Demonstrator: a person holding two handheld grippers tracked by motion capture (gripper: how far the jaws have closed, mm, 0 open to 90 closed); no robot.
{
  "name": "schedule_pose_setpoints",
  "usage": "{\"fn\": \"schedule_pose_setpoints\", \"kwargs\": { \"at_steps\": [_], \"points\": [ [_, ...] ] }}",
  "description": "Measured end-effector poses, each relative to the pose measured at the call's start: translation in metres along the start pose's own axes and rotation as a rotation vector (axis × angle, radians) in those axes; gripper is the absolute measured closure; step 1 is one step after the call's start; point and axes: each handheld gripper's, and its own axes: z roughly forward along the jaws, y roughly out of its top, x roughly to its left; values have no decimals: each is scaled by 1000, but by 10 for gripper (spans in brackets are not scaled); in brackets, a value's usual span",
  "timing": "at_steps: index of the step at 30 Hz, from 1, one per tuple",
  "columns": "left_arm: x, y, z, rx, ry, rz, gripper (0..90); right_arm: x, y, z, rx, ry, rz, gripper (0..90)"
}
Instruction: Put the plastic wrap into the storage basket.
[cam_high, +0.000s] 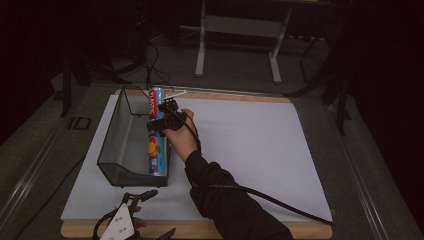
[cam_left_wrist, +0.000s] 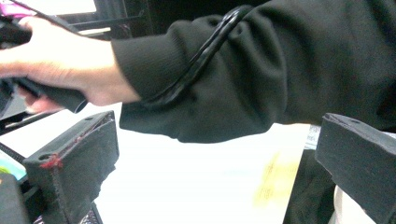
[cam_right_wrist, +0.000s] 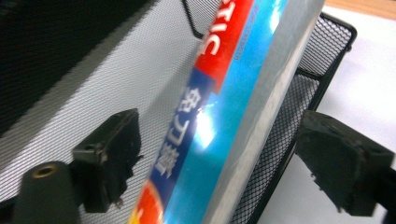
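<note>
The surface (cam_high: 260, 150) is a wooden board covered by a large white sheet, standing on a dark carpeted floor (cam_high: 235, 75) with a light metal frame stand (cam_high: 202, 45) behind it. On the left part of the sheet sits a black wire-mesh basket (cam_high: 120, 145), open at the top, its tall wall on the left and its low front wall nearest the person. A long box (cam_high: 156, 135) printed in blue, red and silver, probably a roll of kitchen wrap or foil, lies in the basket along its right wall, one end at the near corner and the other rising above the far rim, so it sits tilted.

The person's right arm, in a black sleeve (cam_high: 230, 200), reaches across the sheet to the basket. The right gripper (cam_high: 161, 120) hangs over the box about halfway along it; in the right gripper view the box (cam_right_wrist: 224, 116) runs between the two jaws, which stand wide apart and clear of both its sides, gripping nothing. Its black cable (cam_high: 280, 202) trails back over the sleeve to the sheet's near right corner.

The left gripper (cam_high: 150, 212) rests low at the near left edge of the surface, its jaws well apart with nothing between them, its grey plate (cam_high: 120, 225) on top
</note>
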Motion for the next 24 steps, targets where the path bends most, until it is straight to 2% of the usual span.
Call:
{"fn": "schedule_pose_setpoints", "kwargs": {
  "at_steps": [2,4,7,11,16,18,19,24],
  "points": [
    [0,0,0,2,0,0,5,-3,0,-10,-14,13,-20,136],
    [0,0,0,1,2,0,5,-6,-2,-20,-20,0,-65,137],
    [1,0,0,6,6,-1,5,-14,-7,-34,-36,-12,-102,137],
    [1,0,2,12,10,-1,5,-25,-15,-53,-53,-8,-126,135],
    [2,-1,4,17,13,-1,5,-38,-26,-76,-92,24,-153,131],
    [2,-1,4,19,13,-1,5,-41,-29,-84,-96,29,-164,130],
    [2,-1,4,20,14,-1,5,-44,-32,-88,-101,48,-154,130],
    [2,-1,4,19,14,-2,4,-54,-48,-103,-98,54,-174,131]
  ]
}}
